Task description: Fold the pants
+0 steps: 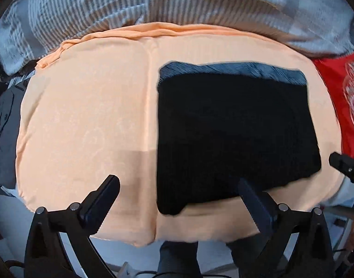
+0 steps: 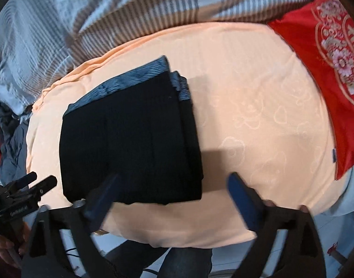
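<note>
The black pants (image 1: 232,134) lie folded into a compact rectangle on a peach cushion (image 1: 89,120), a grey-blue lining showing along the far edge. In the right wrist view the same pants (image 2: 130,143) sit left of centre on the cushion (image 2: 258,115). My left gripper (image 1: 179,185) hangs above the pants' near left corner, jaws wide open and empty. My right gripper (image 2: 174,183) is above the pants' near right corner, also wide open with nothing between its fingers. Each view catches the other gripper at its edge: the right gripper (image 1: 343,164) and the left gripper (image 2: 31,185).
A grey and white striped blanket (image 1: 153,2) lies behind the cushion. A red embroidered pillow (image 2: 327,69) rests against the cushion's right side. Dark clothes (image 1: 5,125) are heaped to the left. A person's legs (image 2: 172,261) and a pale floor show below the cushion's front edge.
</note>
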Demonstrator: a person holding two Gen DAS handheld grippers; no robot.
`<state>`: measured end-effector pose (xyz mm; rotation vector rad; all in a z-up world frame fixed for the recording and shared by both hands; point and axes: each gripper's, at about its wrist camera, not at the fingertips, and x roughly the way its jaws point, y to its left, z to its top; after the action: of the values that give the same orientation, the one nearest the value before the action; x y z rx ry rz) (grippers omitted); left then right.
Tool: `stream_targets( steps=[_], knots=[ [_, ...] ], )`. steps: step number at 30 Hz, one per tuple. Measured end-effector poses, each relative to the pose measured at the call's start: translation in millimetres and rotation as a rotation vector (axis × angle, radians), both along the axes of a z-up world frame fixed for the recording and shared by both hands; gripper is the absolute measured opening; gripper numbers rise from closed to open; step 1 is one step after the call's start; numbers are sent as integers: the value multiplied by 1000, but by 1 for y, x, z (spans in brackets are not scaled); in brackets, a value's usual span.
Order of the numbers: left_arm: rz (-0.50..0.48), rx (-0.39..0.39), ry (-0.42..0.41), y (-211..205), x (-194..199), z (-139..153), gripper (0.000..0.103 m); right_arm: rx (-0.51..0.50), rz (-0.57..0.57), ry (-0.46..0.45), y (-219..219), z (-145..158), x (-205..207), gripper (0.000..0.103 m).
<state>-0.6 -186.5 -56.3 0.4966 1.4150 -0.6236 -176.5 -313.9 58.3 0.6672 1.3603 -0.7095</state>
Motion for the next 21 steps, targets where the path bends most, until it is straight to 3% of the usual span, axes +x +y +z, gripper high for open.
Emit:
stream_targets(
  steps=[15, 21],
  knots=[
    [-2, 59, -79, 16, -33, 35, 103, -20, 41, 59, 48, 33, 2, 103],
    [-9, 65, -71, 21, -39, 47, 103, -29, 66, 107, 59, 43, 6, 103]
  ],
)
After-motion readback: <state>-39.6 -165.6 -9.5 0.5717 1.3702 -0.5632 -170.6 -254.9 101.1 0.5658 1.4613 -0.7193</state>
